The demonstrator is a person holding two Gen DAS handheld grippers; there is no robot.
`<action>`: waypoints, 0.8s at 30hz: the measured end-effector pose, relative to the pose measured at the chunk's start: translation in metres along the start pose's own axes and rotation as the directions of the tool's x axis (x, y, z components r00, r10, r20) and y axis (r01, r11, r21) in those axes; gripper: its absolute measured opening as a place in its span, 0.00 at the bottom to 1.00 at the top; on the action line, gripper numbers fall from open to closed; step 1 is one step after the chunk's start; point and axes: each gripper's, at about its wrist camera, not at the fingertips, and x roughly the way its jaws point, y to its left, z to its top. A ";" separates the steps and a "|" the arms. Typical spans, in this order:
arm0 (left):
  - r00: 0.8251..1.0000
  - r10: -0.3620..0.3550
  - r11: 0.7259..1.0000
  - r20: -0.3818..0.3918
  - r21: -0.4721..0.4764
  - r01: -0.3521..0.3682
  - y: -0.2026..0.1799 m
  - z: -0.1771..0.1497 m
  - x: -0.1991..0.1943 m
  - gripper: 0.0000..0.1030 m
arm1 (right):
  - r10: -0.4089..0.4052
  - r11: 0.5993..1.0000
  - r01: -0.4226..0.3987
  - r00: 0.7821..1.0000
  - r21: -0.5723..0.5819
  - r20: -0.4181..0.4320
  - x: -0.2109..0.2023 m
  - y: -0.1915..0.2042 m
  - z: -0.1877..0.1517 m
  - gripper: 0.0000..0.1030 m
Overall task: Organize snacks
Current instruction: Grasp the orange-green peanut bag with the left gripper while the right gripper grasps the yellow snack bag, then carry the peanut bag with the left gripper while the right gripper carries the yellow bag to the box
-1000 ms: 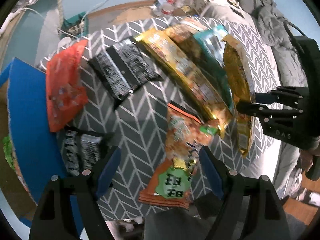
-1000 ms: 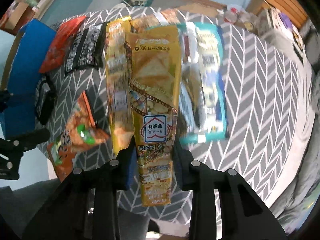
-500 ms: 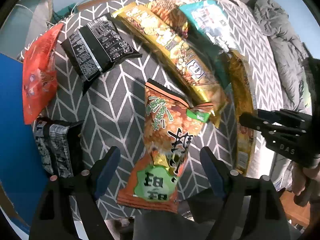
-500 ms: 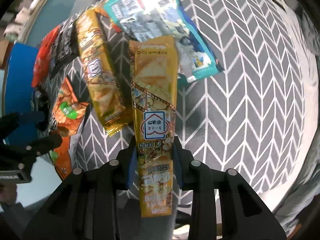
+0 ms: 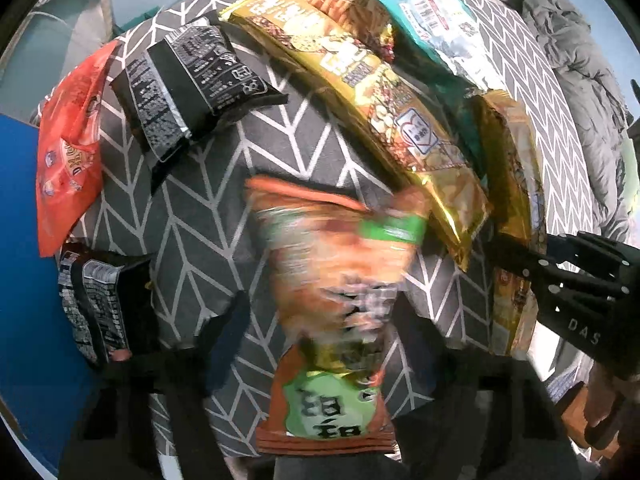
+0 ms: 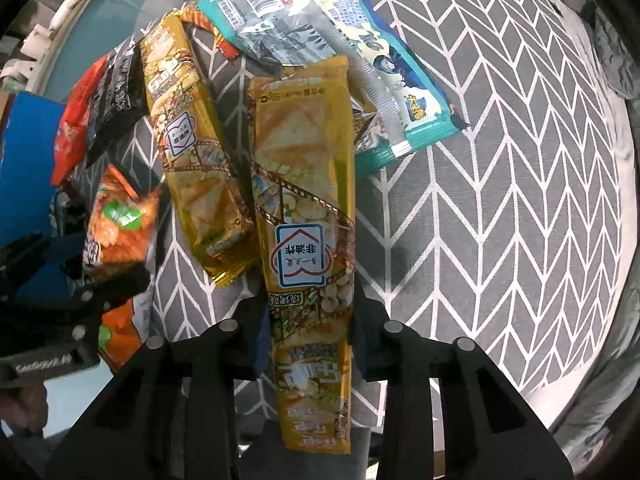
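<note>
My left gripper has just closed on the orange bag — blurred; my right gripper stays clamped on the yellow packet — both ready for sorting.

A grey chevron-patterned tablecloth covers the table, beside a grey quilted blanket.

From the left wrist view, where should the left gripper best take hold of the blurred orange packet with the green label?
Probably the orange packet's near crimped end, approached from its near edge: that flat end points at the camera, and the gold pouch crowds its right side.
</note>
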 end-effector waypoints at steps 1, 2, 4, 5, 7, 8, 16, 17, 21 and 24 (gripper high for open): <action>1.000 0.017 1.000 -0.008 0.004 -0.017 -0.001 0.000 0.002 0.52 | -0.003 1.000 0.003 1.000 -0.003 0.004 -0.001 0.002 -0.004 0.30; 1.000 0.029 1.000 -0.008 0.007 -0.029 -0.004 -0.001 0.004 0.50 | -0.006 1.000 0.006 1.000 -0.009 0.005 -0.004 0.002 -0.007 0.30; 1.000 0.031 0.999 0.004 0.006 -0.031 -0.006 -0.004 0.005 0.46 | -0.010 1.000 0.010 1.000 -0.015 0.007 -0.014 -0.008 -0.012 0.30; 1.000 0.026 1.000 0.006 0.001 -0.026 -0.008 -0.007 0.006 0.44 | -0.012 1.000 0.012 1.000 -0.017 0.008 -0.018 -0.010 -0.016 0.30; 1.000 0.004 1.000 0.004 -0.018 -0.004 -0.004 -0.012 0.005 0.42 | -0.011 1.000 0.011 1.000 -0.016 0.012 -0.029 -0.014 -0.024 0.30; 1.000 -0.008 0.999 0.005 -0.031 0.008 -0.002 -0.014 0.004 0.41 | -0.009 1.000 0.009 1.000 -0.015 0.016 -0.033 -0.015 -0.027 0.30; 0.998 -0.029 0.998 0.055 -0.048 0.032 0.009 -0.030 -0.023 0.36 | 0.001 1.000 -0.001 0.999 -0.009 0.042 -0.063 -0.023 -0.027 0.30; 0.998 -0.031 0.998 0.062 -0.047 0.034 0.009 -0.031 -0.028 0.36 | 0.001 1.000 -0.001 0.999 -0.013 0.044 -0.069 -0.023 -0.026 0.30; 0.994 -0.042 0.997 0.102 -0.057 0.048 0.013 -0.040 -0.055 0.34 | -0.011 0.999 0.013 0.999 -0.042 0.052 -0.089 -0.016 -0.024 0.30; 0.989 -0.049 0.996 0.141 -0.070 0.059 0.027 -0.041 -0.075 0.34 | -0.013 0.998 0.017 0.998 -0.064 0.064 -0.105 -0.006 -0.019 0.30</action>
